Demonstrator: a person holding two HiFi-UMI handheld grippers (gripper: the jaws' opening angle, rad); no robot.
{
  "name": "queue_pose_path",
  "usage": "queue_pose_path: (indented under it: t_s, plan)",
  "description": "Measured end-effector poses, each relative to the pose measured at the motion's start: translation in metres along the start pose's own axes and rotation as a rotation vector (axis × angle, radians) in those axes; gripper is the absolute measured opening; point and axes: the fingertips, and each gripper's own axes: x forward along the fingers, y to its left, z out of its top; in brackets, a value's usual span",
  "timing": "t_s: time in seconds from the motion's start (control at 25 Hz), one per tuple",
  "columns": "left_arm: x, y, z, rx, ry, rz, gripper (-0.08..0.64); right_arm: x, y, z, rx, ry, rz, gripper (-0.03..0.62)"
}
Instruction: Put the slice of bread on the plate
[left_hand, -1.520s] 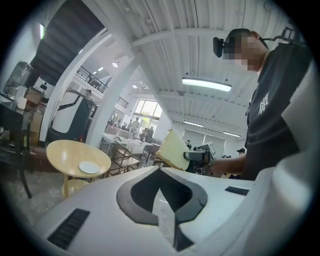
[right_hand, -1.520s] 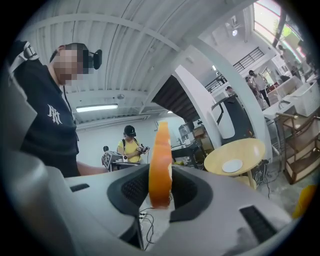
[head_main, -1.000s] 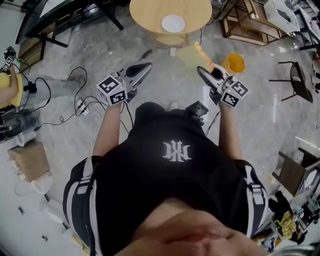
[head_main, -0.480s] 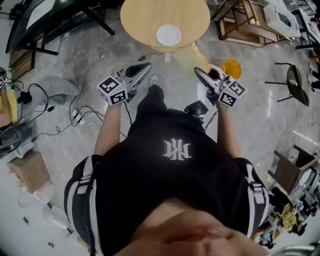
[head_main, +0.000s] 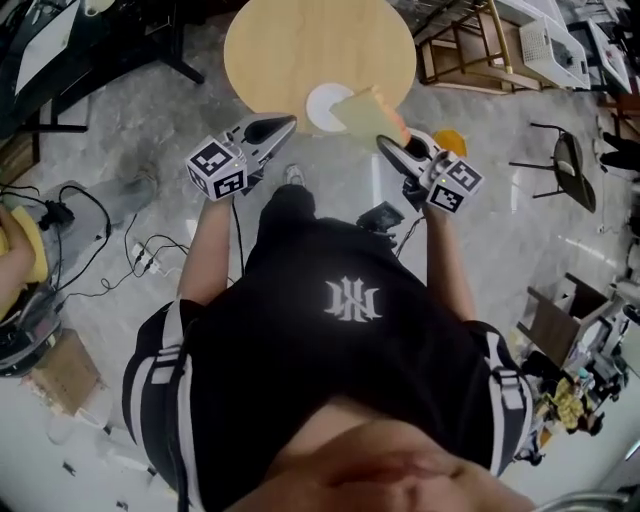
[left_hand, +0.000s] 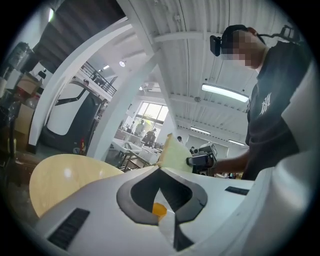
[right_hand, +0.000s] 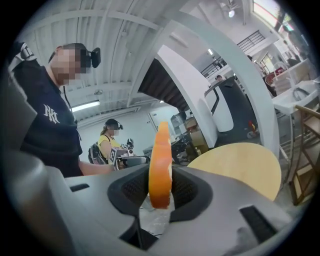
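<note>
The right gripper (head_main: 388, 148), at upper centre, clamps the slice of bread (head_main: 368, 112) upright between its jaws. The bread overlaps the right rim of the plate (head_main: 318, 105) on the desk (head_main: 290, 50). The left gripper (head_main: 284, 123) is closed and empty.

The only lettering is a white interlaced monogram (head_main: 353, 301) on the chest of the person's black shirt (head_main: 300, 370), mid-frame in the head view. At the left of the right gripper view it looks like an N crossed with a Y. The marker cubes (head_main: 218, 170) on the left claw (head_main: 288, 122) and right claw (head_main: 383, 143) bear black-and-white square patterns, not letters.
</note>
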Motion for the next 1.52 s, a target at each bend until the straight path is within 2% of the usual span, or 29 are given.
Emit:
queue_pose_path:
  t_s: [0.2, 0.32, 0.44, 0.6, 0.84, 1.0, 1.16, 1.32, 1.52]
  plan:
    - [0.023, 0.026, -0.016, -0.066, 0.008, -0.058, 0.012, 0.006, -0.032, 0.002, 0.043, 0.040, -0.068, 0.097]
    - [0.043, 0.028, -0.033, -0.105, 0.034, -0.053, 0.012, -0.005, -0.054, 0.001, 0.083, 0.069, -0.101, 0.097]
    - [0.055, 0.022, -0.061, -0.130, 0.062, -0.032, 0.012, -0.015, -0.071, -0.023, 0.135, 0.107, -0.098, 0.097]
    - [0.074, 0.029, -0.096, -0.161, 0.087, 0.020, 0.012, -0.006, -0.105, -0.058, 0.222, 0.142, -0.058, 0.097]
    - [0.083, 0.044, -0.119, -0.153, 0.103, 0.122, 0.012, 0.026, -0.122, -0.103, 0.351, 0.259, 0.103, 0.097]
    - [0.077, 0.064, -0.131, -0.132, 0.075, 0.165, 0.012, 0.060, -0.133, -0.128, 0.389, 0.339, 0.108, 0.097]
    - [0.069, 0.068, -0.146, -0.125, 0.072, 0.151, 0.012, 0.087, -0.128, -0.149, 0.450, 0.398, 0.094, 0.097]
    - [0.079, 0.060, -0.153, -0.105, 0.076, 0.131, 0.012, 0.091, -0.124, -0.160, 0.519, 0.429, 0.119, 0.097]
    - [0.086, 0.045, -0.155, -0.103, 0.073, 0.119, 0.012, 0.088, -0.122, -0.169, 0.554, 0.457, 0.145, 0.098]
